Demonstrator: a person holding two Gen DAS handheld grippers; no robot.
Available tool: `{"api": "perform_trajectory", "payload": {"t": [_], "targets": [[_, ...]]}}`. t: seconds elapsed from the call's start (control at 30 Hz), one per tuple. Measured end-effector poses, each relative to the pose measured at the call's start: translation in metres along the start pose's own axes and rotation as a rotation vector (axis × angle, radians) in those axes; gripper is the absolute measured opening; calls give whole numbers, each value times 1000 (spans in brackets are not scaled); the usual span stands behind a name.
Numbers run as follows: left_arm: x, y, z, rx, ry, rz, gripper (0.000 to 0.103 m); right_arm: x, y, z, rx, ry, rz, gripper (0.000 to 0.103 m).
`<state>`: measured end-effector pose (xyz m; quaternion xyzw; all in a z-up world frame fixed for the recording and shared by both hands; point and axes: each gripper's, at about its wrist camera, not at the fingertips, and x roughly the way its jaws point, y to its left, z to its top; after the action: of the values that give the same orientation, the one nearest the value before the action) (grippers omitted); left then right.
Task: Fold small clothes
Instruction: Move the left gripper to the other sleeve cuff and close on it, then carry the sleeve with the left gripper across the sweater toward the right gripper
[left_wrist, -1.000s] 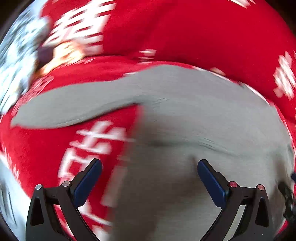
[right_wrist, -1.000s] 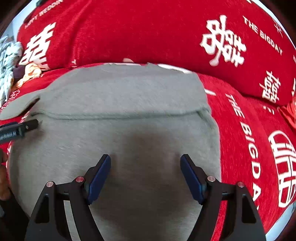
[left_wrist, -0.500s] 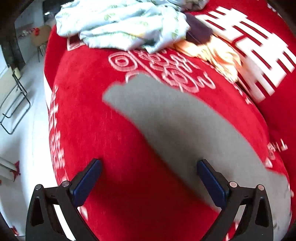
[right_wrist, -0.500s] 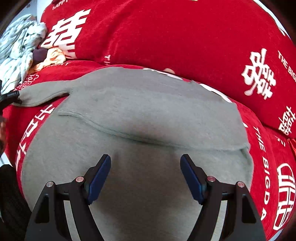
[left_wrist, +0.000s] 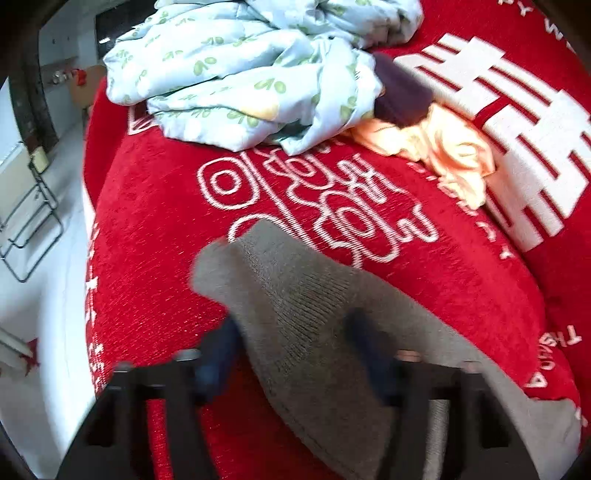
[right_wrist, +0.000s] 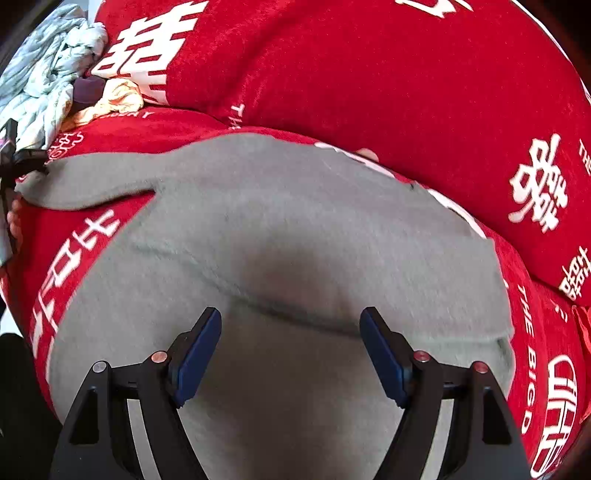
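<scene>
Left wrist view: we see the grey knit sweater's sleeve lying on the red printed sofa cover, long axis diagonal, cuff pointing upper left. The left gripper is closing with the sleeve between its blurred pads; contact not discernible.

Right wrist view: the sweater body lies flat, sleeve extending left. The right gripper hovers wide apart, empty.

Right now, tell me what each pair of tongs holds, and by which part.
Left tongs are closing around the grey knit garment's sleeve cuff; right tongs hold nothing.
</scene>
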<state>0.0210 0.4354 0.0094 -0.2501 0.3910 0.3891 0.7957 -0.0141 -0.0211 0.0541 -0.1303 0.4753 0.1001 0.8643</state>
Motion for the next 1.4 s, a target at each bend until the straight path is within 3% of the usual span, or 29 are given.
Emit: {"api": "perform_trajectory", "payload": {"t": [0.2,0.3,0.4,0.53,0.67,0.7,0.8,0.83,1.0,1.4], "targets": [[-2,21,5,-44,32,-125,16,9,22,53,-35,-58,22,80],[-4,34,5,-83,54,-217,15,22,37,82,-39,-64,60,80],[-5,38,4,-84,64,-254,15,41,53,107,-39,-53,110,80],[-12,37,6,-61,50,-275,15,88,79,134,-71,9,35,80],[-29,31,9,-31,13,-307,14,127,105,137,-126,78,-25,80],[-33,28,9,-18,7,-309,14,128,110,136,-120,59,-23,80],[-49,7,6,43,-10,-325,14,123,115,136,-122,72,59,80],[-55,-2,4,66,-14,-333,14,117,114,136,-114,62,102,80],[-84,-51,-10,183,-17,-361,14,94,87,126,-84,18,69,80],[-137,-144,-70,400,-22,-397,14,50,-27,84,73,1,34,80]]}}
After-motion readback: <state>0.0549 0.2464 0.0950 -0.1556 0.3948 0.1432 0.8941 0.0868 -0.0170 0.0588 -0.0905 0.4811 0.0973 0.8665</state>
